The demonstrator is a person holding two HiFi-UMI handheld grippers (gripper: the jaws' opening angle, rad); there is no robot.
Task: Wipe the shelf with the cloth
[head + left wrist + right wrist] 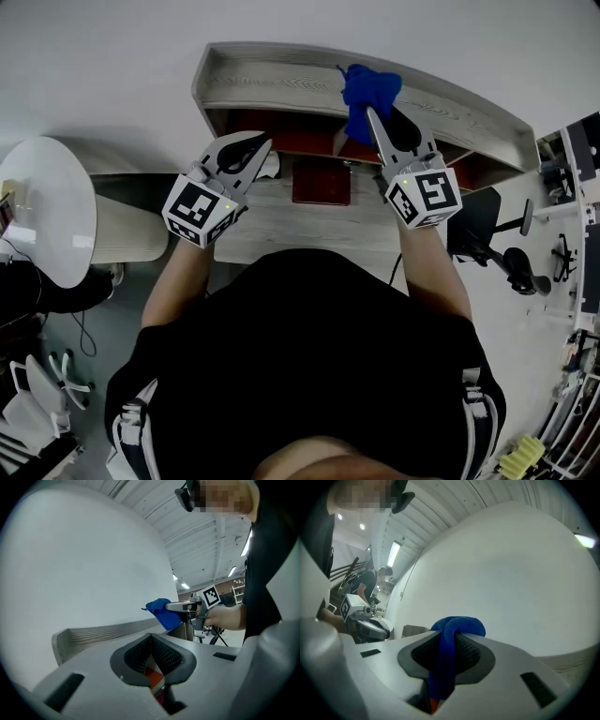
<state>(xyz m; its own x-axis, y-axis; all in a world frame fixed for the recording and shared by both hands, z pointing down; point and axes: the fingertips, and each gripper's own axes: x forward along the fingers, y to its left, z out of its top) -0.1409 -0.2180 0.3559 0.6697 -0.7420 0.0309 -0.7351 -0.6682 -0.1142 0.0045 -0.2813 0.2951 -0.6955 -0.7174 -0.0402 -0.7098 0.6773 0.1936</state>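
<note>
A: Entry: which step are we on?

B: We judge the wipe is about to begin. The right gripper (375, 120) is clamped on the blue cloth (370, 89), with a fold bulging above the jaws and the rest trailing down between them. The cloth is over the top board of the shelf (272, 84), towards its right half. We cannot settle whether its lower corner touches the wood.

A: And the left gripper (151, 639)?

B: Its jaws are together with nothing between them. It is held off the front of the shelf, well left of the cloth.

A: What does the next move call for?

B: We think it calls for lowering the cloth flat onto the board, then sweeping it along the length. The bunched cloth would want pressing down to cover more.

A: What is around, and what obstructs?

B: A dark red box (321, 181) is on the desk below, a round white table (52, 202) is at left and an office chair (492, 230) is at right. The shelf's raised lip and the wall behind would hem our strokes in. The board itself looks bare.
</note>
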